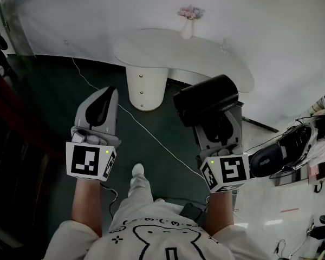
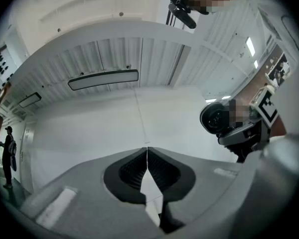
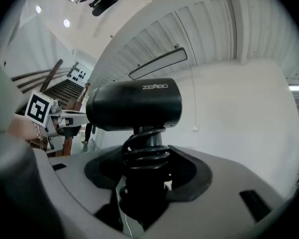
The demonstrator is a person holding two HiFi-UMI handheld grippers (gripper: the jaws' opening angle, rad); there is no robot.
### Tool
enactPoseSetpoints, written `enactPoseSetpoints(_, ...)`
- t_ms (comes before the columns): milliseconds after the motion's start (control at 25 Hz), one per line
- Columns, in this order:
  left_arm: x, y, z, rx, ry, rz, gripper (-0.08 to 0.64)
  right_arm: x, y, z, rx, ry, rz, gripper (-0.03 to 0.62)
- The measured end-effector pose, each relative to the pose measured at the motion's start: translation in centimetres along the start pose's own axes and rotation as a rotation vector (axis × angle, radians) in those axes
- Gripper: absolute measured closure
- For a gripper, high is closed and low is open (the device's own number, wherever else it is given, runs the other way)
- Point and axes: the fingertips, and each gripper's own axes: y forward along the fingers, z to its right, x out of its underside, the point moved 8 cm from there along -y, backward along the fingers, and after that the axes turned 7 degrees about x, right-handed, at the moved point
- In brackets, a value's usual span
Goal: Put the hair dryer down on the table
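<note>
Clamping its handle, the right gripper (image 3: 144,180) is holding the black hair dryer (image 3: 134,106) aloft, short of the table. Alongside, the left gripper (image 2: 147,156) is hanging empty, jaws pressed together. Dark green floor (image 1: 162,123) is lying beneath; beyond, the white table (image 1: 168,53) is carrying a vase (image 1: 187,28). Only the left gripper view is showing a distant person (image 2: 9,148).

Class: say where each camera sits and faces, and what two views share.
Head view: on the head, facing down; forearms, left tool, right tool, table.
Left gripper view: on the shut left tool, facing a wall.
Right gripper view: on the right tool, facing its hair dryer.
Shared with head view: the hair dryer.
</note>
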Motion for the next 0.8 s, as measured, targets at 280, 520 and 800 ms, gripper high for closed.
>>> enactPoseSetpoints(280, 1.0, 0.7, -1.3, -0.012, -0.007, -0.008, 0.539, 0.5, 1.7, -0.5, -0.008, 0.0, -0.008, 0.348)
enactPoseSetpoints(520, 2.2, 2.0, -3.0, -0.028, -0.027, -0.029, 0.538, 1.3, 4.2, -0.5, -0.021, 0.032, -0.03, 0.348)
enactPoseSetpoints(800, 4.6, 5.0, -6.0, -0.051, -0.061, -0.043, 0.538, 2.1, 8.6, 0.1, -0.01, 0.05, -0.068, 0.348)
